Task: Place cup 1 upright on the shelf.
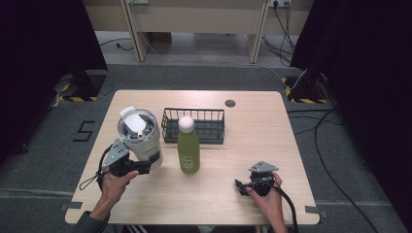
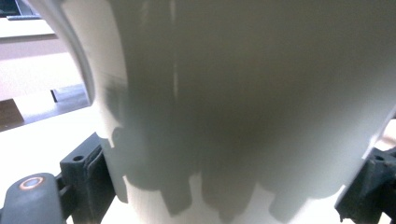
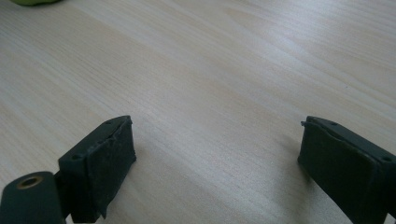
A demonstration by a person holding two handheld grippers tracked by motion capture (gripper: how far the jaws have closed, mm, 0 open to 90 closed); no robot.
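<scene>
A large white tumbler (image 1: 142,138) with a clear lid is held tilted above the left part of the table, my left gripper (image 1: 145,166) shut on its lower body. In the left gripper view its white wall (image 2: 243,102) sits squeezed between the two black pads (image 2: 91,179). A green bottle (image 1: 188,148) with a pale pink cap stands upright just right of the tumbler. My right gripper (image 1: 241,187) rests low over the table's front right, jaws wide apart with bare wood between them (image 3: 215,163).
A black wire basket (image 1: 194,125) stands behind the bottle, near the table's middle. A round cable hole (image 1: 230,103) marks the far edge of the wooden table (image 1: 252,141). Cables run across the floor to the right.
</scene>
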